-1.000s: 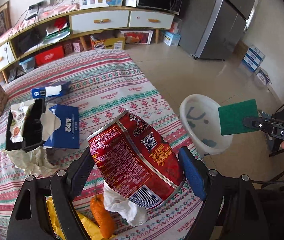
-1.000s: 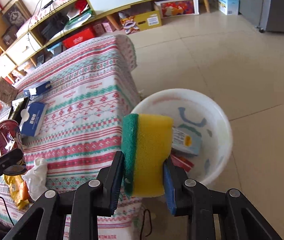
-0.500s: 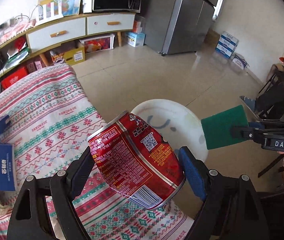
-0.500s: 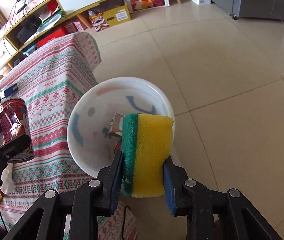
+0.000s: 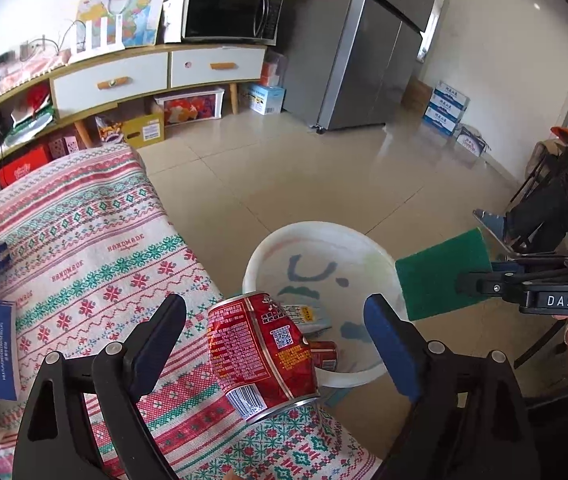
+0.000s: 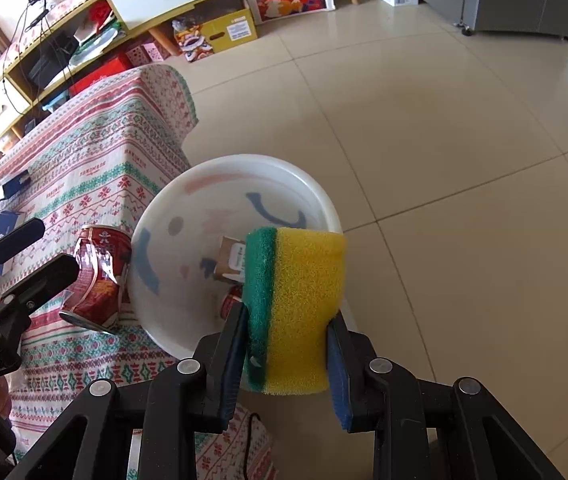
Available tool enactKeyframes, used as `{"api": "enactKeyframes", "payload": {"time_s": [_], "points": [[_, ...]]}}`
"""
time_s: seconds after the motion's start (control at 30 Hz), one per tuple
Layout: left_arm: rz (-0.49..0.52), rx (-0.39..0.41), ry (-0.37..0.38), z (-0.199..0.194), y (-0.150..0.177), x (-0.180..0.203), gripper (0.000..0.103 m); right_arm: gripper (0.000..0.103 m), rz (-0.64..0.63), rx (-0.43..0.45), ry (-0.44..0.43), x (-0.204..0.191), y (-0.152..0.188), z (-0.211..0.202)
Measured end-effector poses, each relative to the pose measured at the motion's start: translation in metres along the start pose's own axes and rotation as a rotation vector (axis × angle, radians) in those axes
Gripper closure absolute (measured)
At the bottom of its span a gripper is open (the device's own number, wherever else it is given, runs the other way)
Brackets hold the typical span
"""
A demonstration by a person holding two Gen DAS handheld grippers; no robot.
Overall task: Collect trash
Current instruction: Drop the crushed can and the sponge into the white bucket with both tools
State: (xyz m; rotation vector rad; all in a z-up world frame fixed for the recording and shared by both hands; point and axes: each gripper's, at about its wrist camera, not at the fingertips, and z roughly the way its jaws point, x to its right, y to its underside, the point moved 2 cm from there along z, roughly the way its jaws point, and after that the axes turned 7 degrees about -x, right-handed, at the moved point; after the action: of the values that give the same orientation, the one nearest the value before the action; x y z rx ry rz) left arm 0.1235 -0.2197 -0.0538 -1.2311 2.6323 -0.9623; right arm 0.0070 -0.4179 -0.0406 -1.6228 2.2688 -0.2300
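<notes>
The left gripper (image 5: 274, 334) has just been opening; its fingers (image 5: 156, 344) are standing wide, clear of the dented red drink can (image 5: 262, 350) between them. The can is tilting, its long axis leaning up-left, open top toward the upper left, base toward the lower right, just beside the white plastic basin's rim (image 5: 284, 236) at the worktop (image 5: 84, 248) edge. The right gripper (image 6: 286, 354) is clenching a yellow-and-green sponge (image 6: 296, 308) above the basin.
</notes>
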Motion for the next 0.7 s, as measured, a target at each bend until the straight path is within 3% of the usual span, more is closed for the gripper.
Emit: {"api": "enactKeyframes", "payload": {"time_s": [0.1,0.2,0.3,0.43,0.7], "points": [[-0.027,-0.028,-0.011,0.002,0.002,-0.012,0.011,0.070,0.000,-0.003,-0.001,-0.004,-0.003,0.002],[-0.055,-0.138,-0.021,0.013,0.006,-0.016,0.011,0.070,0.003,-0.007,-0.008,-0.009,-0.005,0.005],[-0.071,-0.203,0.058,0.022,0.010,-0.009,0.011,0.070,-0.004,-0.011,-0.006,-0.014,-0.006,0.009],[-0.123,-0.283,0.126,0.041,0.017,-0.005,0.022,0.070,-0.002,-0.015,-0.001,-0.011,-0.007,0.010],[-0.200,-0.148,0.260,0.052,0.005,-0.004,0.030,0.070,0.030,-0.006,-0.005,0.004,-0.004,0.004]]}}
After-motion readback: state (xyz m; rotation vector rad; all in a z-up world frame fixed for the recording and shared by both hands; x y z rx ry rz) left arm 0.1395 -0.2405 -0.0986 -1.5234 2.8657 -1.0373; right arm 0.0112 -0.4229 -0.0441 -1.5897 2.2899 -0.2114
